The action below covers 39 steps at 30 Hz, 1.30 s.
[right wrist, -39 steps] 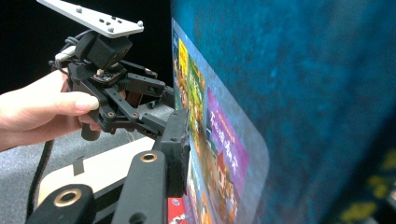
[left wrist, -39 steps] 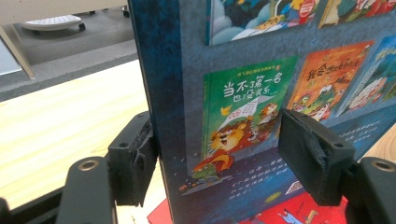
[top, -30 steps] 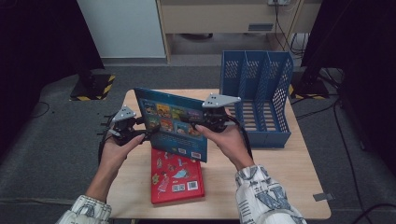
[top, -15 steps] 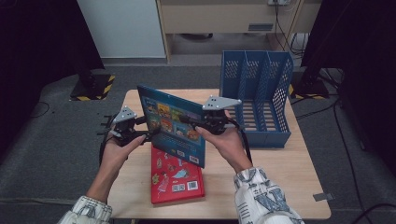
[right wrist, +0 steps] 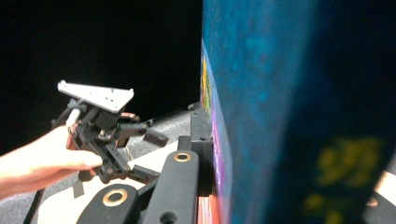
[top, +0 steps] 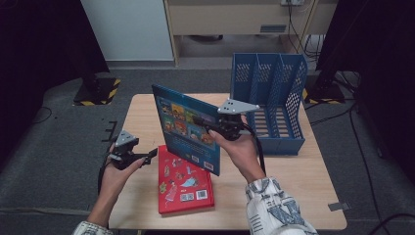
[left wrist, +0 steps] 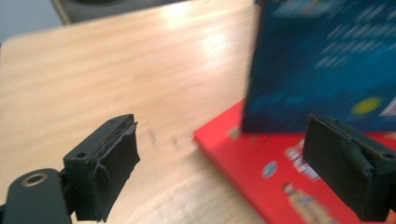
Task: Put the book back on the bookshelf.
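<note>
While both grippers gripped the blue book a second ago, the left gripper has now let go and dropped toward the desk's left edge; jaws just opened wide, nothing between them. Red book lies flat near the front edge. Right gripper stays clamped on the blue book, held upright above the red one. Blue file rack sits at the far right corner.
</note>
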Each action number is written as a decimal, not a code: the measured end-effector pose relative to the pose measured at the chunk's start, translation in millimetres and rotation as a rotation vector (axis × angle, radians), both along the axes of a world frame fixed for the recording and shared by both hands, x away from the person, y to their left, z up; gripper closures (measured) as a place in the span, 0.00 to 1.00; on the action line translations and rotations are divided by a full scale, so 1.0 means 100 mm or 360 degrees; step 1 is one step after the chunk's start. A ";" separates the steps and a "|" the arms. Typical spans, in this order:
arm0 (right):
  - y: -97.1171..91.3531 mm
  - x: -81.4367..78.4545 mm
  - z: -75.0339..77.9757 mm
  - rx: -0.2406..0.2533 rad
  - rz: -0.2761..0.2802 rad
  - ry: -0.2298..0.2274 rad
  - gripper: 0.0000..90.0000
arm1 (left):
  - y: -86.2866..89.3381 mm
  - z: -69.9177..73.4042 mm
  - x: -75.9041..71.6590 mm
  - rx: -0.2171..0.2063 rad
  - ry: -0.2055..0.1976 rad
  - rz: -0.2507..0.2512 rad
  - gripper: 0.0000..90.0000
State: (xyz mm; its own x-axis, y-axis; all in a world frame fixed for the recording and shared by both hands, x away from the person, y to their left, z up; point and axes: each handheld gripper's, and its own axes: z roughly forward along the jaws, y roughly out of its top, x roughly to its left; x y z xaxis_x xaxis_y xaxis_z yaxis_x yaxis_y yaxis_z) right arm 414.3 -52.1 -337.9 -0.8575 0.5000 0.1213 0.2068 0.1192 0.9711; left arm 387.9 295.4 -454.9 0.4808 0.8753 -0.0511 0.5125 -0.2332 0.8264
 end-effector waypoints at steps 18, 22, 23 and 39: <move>-0.06 -0.03 0.16 0.0002 -0.0117 -0.0018 0.93 | 0.29 -0.54 -0.08 0.0254 0.0245 0.0166 0.03; -0.10 -0.03 0.21 0.0007 -0.0142 -0.0024 0.93 | 0.35 -0.57 -0.07 0.0252 0.0275 0.0198 0.04; -0.12 -0.03 0.22 0.0013 -0.0149 -0.0021 0.93 | 0.35 -0.59 -0.07 0.0246 0.0280 0.0211 0.04; -0.39 0.01 0.46 0.0075 -0.0302 -0.0024 0.93 | 0.38 -0.67 -0.05 0.0294 0.0363 0.0215 0.04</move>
